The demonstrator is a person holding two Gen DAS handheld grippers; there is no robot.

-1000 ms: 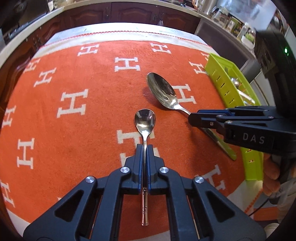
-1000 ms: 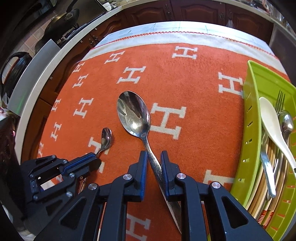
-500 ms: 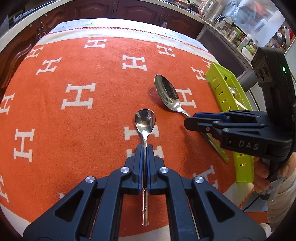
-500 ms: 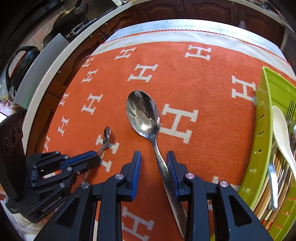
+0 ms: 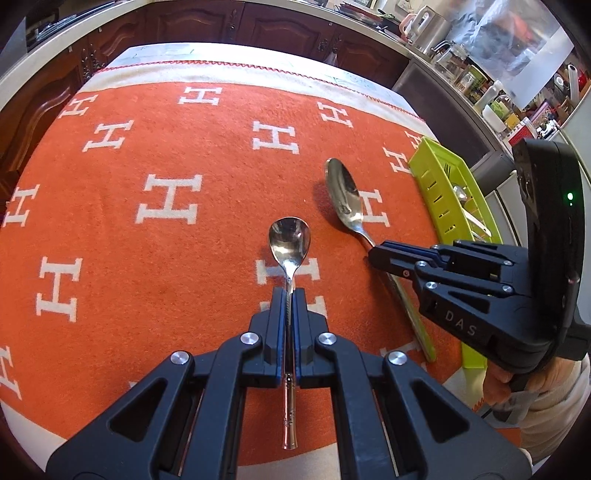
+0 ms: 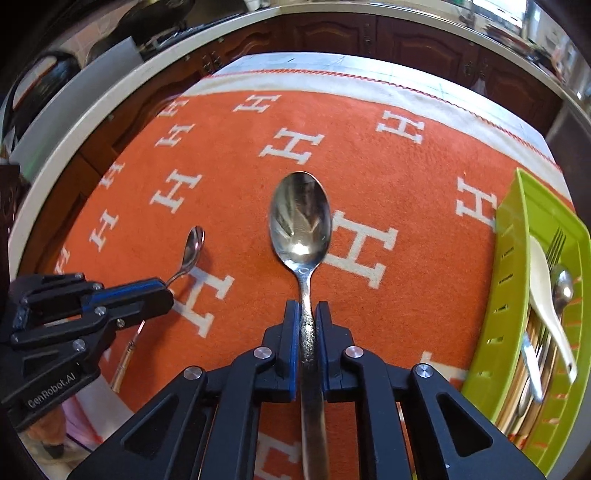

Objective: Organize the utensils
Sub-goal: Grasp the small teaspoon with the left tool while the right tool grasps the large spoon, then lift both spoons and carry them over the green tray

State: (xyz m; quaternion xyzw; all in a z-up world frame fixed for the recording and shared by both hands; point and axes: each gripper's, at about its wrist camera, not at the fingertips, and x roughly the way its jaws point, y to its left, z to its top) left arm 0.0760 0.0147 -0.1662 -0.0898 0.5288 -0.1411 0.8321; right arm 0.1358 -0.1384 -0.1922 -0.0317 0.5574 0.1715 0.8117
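Left tool (image 5: pixel 289 295) clenched on small spoon (image 5: pixel 289 242); right tool (image 6: pixel 307 308) clamps big spoon (image 6: pixel 300 218) handle, end cut off. Both over orange cloth (image 5: pixel 147 258). Green tray (image 6: pixel 508 295) contents partly hidden.

A home kitchen: dark wood cabinets (image 5: pixel 280 26) line the wall, with a kettle (image 5: pixel 424 26) and jars (image 5: pixel 471 79) on the counter.

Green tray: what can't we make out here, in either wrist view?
- Tray contents, right view: lower end cut off by the frame edge; overlapping fork, spoons and chopsticks can't be counted.
- Tray, left view: near half hidden behind the right tongs; contents too small.
- Big spoon handle end, right view: runs under the tongs, out of frame.
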